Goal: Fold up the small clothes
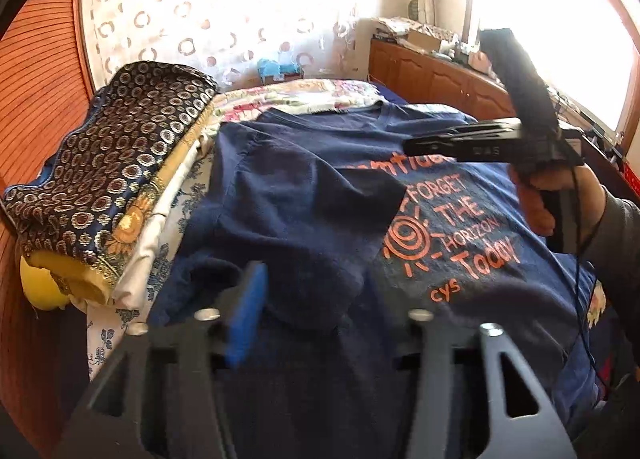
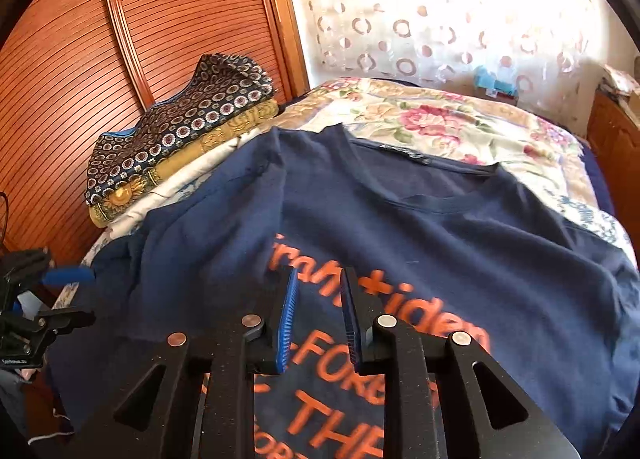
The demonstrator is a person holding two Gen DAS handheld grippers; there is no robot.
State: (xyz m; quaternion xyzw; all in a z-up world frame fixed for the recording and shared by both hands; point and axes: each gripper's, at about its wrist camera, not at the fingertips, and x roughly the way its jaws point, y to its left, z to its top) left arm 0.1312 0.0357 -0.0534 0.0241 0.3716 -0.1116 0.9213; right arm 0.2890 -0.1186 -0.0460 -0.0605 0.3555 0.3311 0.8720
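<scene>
A navy T-shirt with orange lettering lies spread on the bed, its left sleeve folded in over the chest. It also shows in the right wrist view, collar toward the far end. My left gripper is open low over the shirt's left side; only its left blue pad shows, the right finger is hidden behind dark cloth. My right gripper is open and empty just above the lettering, blue pads apart. In the left wrist view it hovers over the shirt's upper chest.
A stack of folded patterned cloths sits at the bed's left edge beside a slatted wooden wardrobe door. A floral bedspread covers the far bed. A wooden cabinet with clutter stands at right under a bright window.
</scene>
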